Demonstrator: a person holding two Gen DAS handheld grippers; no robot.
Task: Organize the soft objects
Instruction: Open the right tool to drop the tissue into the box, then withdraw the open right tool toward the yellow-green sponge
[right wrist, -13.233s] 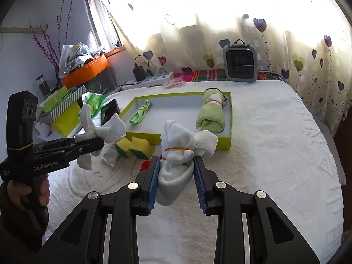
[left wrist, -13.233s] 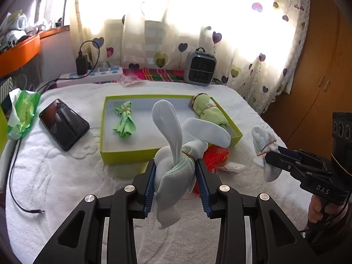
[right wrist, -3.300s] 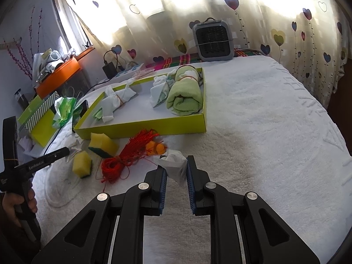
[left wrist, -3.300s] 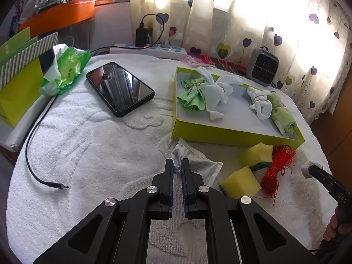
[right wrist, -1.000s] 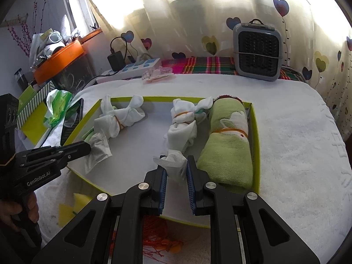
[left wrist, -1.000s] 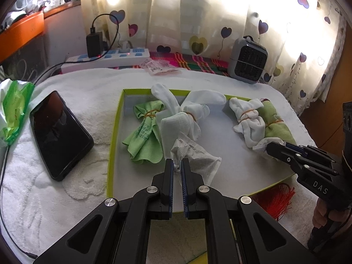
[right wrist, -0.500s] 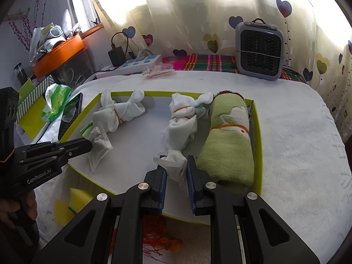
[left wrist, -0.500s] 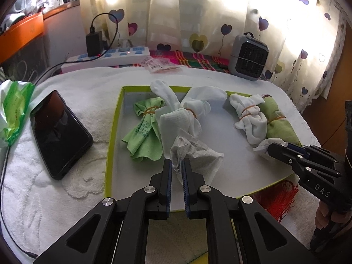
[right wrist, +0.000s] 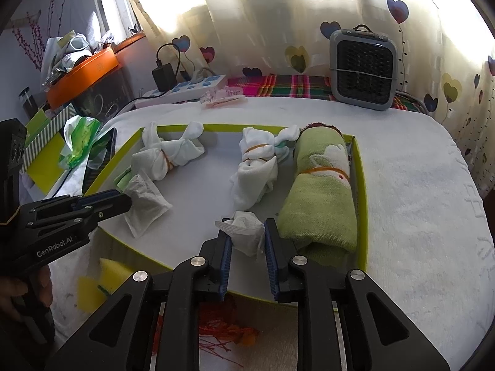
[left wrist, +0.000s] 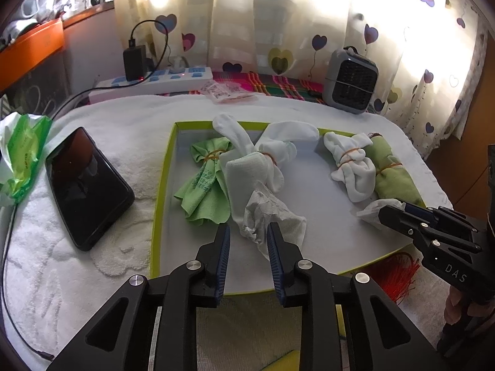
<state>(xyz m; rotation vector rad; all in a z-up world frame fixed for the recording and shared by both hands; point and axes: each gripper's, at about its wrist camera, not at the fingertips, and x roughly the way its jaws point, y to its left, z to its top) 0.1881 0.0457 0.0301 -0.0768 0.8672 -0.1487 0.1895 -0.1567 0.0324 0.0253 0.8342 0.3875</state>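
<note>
- Table cover: white terry cloth, nubbly looped pile
- Tray: lime-green card walls, smooth matt pale floor
- Crumpled tissue near the left gripper: thin creased paper, matt
- Sock bundle: soft white knit, tied with a rubber band
- Green cloth: thin printed fabric
- Rolled towel: fuzzy green terry
- Phone: glossy black glass, reflecting
- Gripper arms: matt black plastic with shiny metal bolts; ribbed blue pads
- Heater: grey plastic, dark grille
- Curtain: sheer printed cloth

Both grippers' jaws just parting
</note>
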